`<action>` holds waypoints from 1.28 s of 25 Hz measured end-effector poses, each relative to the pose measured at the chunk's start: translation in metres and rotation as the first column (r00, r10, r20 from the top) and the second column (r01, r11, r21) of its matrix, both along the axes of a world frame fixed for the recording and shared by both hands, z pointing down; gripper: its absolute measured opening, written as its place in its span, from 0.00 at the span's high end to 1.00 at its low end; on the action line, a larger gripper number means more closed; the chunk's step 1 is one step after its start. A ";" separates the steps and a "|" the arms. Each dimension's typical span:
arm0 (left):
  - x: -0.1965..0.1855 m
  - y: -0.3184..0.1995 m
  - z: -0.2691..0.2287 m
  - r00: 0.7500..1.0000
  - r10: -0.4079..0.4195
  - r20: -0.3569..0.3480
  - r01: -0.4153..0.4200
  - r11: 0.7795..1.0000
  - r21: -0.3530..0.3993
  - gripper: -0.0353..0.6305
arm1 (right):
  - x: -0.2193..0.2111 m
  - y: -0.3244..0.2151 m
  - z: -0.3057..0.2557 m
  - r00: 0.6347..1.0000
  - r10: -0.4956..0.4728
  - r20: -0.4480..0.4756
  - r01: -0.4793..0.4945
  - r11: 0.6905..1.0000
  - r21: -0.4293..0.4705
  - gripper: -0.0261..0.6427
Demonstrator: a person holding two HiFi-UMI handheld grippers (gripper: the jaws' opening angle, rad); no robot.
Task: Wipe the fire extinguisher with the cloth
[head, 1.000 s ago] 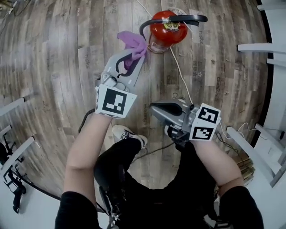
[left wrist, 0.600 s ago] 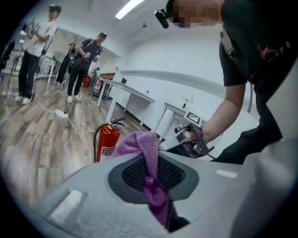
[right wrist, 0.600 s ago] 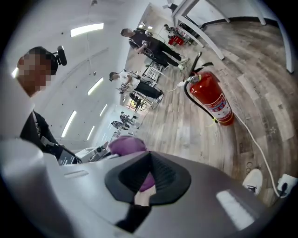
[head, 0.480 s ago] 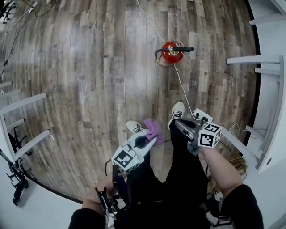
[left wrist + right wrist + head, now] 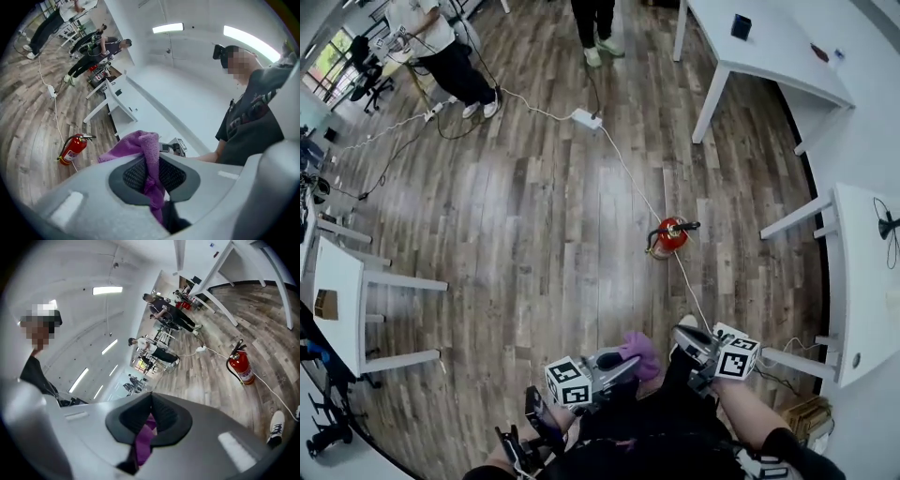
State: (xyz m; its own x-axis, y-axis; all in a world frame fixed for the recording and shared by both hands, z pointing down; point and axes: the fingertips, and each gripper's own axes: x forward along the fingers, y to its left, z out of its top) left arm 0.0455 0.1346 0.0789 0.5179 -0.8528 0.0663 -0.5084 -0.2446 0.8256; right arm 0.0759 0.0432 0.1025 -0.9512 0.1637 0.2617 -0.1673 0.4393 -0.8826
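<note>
Fire extinguisher (image 5: 671, 234): red, standing upright on the wood floor (image 5: 534, 244), far out ahead and well apart from both grippers.
Cloth (image 5: 639, 351): purple and bunched, poking out past the left gripper's tips.
Left gripper (image 5: 623, 361): clamped on the cloth, pointing right.
Right gripper (image 5: 682, 336): jaws together, just right of the cloth. Purple shows through the gap behind its pads; pinched or not, can't tell.
Hard to make out: the extinguisher's label is too small to read, and a person (image 5: 445, 56) is cut off at the far edge.

No text could be read. The extinguisher (image 5: 240, 364) bore a white label (image 5: 245, 375), too small to make out. The print on the person's shirt (image 5: 253, 122) was blurred. The cubes (image 5: 569, 382) (image 5: 738, 358) showed only black-and-white squares.
</note>
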 end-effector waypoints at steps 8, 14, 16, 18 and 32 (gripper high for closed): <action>-0.028 -0.005 -0.082 0.994 0.030 -0.105 -0.015 0.990 0.141 0.89 | -0.023 0.021 -0.096 0.986 0.026 0.165 -0.037 0.997 0.060 0.96; -0.019 -0.015 -0.110 0.988 -0.015 -0.153 0.041 0.985 0.169 0.89 | -0.016 0.001 -0.147 0.962 -0.044 0.268 0.006 0.990 0.141 0.94; -0.017 -0.028 -0.119 0.990 -0.041 -0.133 0.064 0.982 0.176 0.89 | -0.016 -0.008 -0.153 0.956 -0.097 0.278 0.050 0.984 0.171 0.94; -0.012 -0.039 -0.125 0.994 -0.066 -0.087 0.079 0.983 0.168 0.89 | -0.010 -0.013 -0.151 0.950 -0.140 0.280 0.093 0.980 0.174 0.94; -0.054 -0.007 -0.154 0.998 -0.017 0.053 0.009 0.989 0.146 0.88 | -0.027 0.012 -0.162 0.957 -0.027 0.288 -0.014 0.990 0.140 0.96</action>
State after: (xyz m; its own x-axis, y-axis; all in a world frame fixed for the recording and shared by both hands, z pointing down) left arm -0.0081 0.1276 -0.0749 0.5059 -0.8620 -0.0313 -0.5551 -0.3532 0.7530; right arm 0.0489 0.0549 -0.0596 -0.9885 0.1514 -0.0032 0.0886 0.5610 -0.8230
